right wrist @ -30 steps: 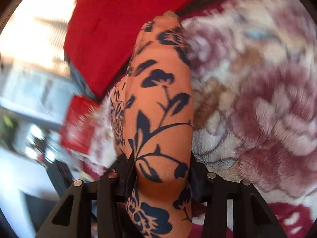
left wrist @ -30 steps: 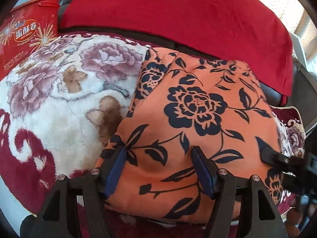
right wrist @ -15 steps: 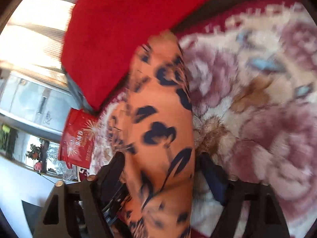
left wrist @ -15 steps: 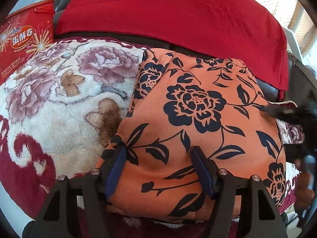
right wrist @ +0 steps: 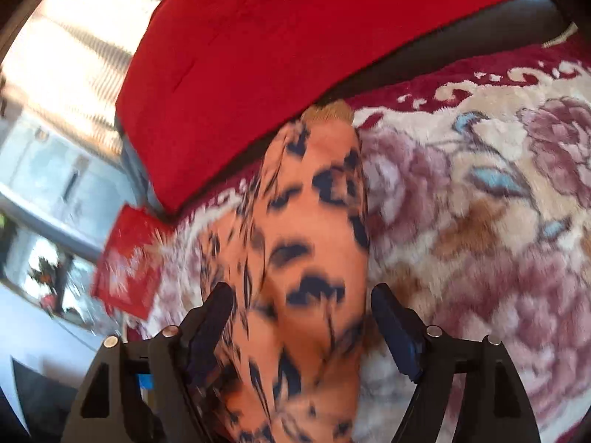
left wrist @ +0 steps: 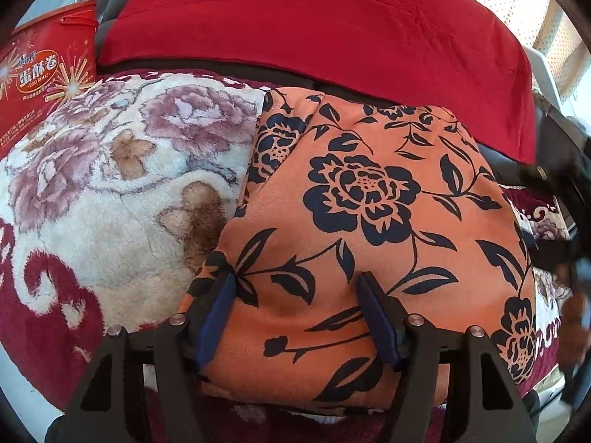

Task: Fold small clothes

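Since a second ago: right gripper [right wrist: 301,313] spread wide off the orange garment [left wrist: 369,243], no longer pinching it; left gripper [left wrist: 295,306] unmoved.

Left one parted wide too, blue fingers [left wrist: 218,313] pressed down on the garment's near edge, nothing pinched. Folded flat on the flowered blanket [left wrist: 110,192] — left edge bordered by bare blanket, far edge up against the red cushion [left wrist: 314,26], red box [left wrist: 40,70] well off at far left. Seen blurred and edge-on from the right [right wrist: 306,258], bare blanket [right wrist: 480,240] alongside.
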A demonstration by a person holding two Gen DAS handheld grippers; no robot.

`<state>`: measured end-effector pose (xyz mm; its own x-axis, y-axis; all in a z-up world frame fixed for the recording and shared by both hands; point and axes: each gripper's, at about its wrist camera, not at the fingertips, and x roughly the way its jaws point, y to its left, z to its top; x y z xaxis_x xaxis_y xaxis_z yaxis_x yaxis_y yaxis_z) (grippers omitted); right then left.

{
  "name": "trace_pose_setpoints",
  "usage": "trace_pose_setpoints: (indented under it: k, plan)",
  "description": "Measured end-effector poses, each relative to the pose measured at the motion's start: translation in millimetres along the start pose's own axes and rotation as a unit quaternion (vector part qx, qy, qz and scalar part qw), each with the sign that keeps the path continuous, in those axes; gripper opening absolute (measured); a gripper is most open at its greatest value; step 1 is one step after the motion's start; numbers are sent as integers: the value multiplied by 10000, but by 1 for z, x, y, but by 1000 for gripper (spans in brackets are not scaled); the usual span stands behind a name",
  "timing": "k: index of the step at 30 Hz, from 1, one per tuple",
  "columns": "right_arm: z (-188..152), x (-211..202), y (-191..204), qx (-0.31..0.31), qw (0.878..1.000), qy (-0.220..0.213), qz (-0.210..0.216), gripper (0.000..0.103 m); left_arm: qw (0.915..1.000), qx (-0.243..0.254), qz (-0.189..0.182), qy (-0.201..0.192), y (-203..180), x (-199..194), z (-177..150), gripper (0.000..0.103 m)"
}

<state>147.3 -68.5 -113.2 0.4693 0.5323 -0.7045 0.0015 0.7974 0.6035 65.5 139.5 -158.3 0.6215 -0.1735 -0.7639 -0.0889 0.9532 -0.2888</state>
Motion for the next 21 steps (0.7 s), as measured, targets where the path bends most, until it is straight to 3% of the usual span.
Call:
trace_pose_setpoints:
  k: [2,3,4,6,8,10,12,14,19,20,21]
  plan:
    - [17,22,-9,106,9996,244,-138,75,10000,3,10,-3,0,0,0,69]
    - [19,31,-9,109,9990,374,-225,50,10000,3,10,4,0,0,0,69]
    - [19,34,-1,-31,9985,434,-322,47,10000,1,5,20,0,0,0,69]
    - [13,23,40,-1043,9908,138,-850,40,10000,-2,-22,27,2,0,1,69]
    - [1,19,67,-1727,9779,-123,-1170,40,10000,18,12,-2,2,2,-1,69]
    - [3,31,53,-1522,9787,-25,-1380,43,10000,66,47,-19,0,2,-2,69]
    - [9,36,28,-615,9932,133,-975,63,10000,91,28,7,-1,1,-1,69]
    - [7,33,19,-169,9991,180,-346,79,10000,62,-39,17,1,1,-1,69]
    - [38,47,11,126,9996,195,-161,79,9999,103,21,5,-1,1,-2,69]
    - [45,54,10,138,9990,240,-351,57,9999,103,17,20,-1,1,-1,69]
    - [48,54,12,94,9984,267,-489,42,9999,110,-1,34,0,1,-1,69]
